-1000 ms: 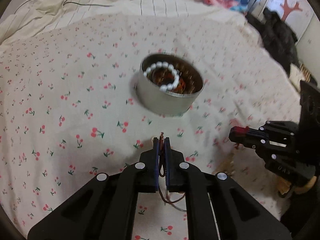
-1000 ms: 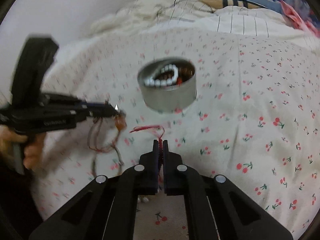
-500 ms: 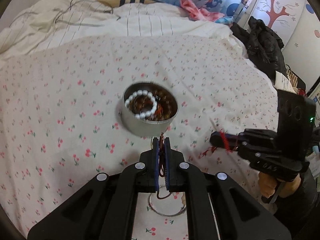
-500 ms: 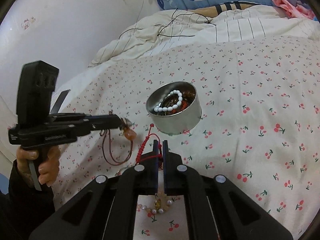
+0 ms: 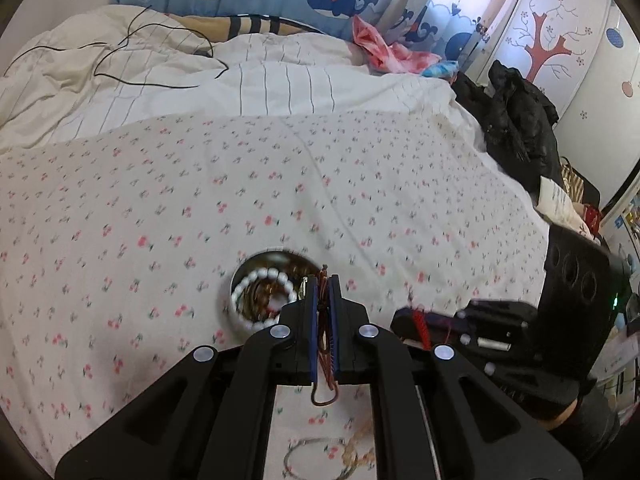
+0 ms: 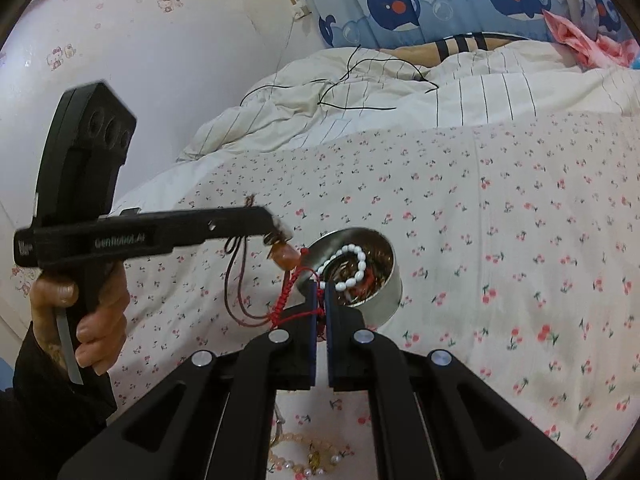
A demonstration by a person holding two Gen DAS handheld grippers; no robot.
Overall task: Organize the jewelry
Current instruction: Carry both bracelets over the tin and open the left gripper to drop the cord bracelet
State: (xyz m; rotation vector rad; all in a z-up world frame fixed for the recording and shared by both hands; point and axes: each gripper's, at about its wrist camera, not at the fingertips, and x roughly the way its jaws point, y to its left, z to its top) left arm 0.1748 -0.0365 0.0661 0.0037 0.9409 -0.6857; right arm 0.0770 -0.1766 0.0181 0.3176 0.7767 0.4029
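Your left tongs (image 5: 323, 280) clamp one brown cord necklace (image 6: 236, 280); your right tongs (image 6: 319, 286) clamp one red braided cord (image 6: 289, 294). One round tin (image 6: 380, 296) on the bed (image 6: 500, 200) holds one white bead bracelet (image 6: 352, 266).

White lettering is showing along the side of the left gripper (image 6: 276, 236) in the right wrist view, reading roughly "GenRobot.AI", though blur is softening the letters. A slip of printed paper (image 5: 556, 200) is lying at the bed's right edge, its print too small to read.
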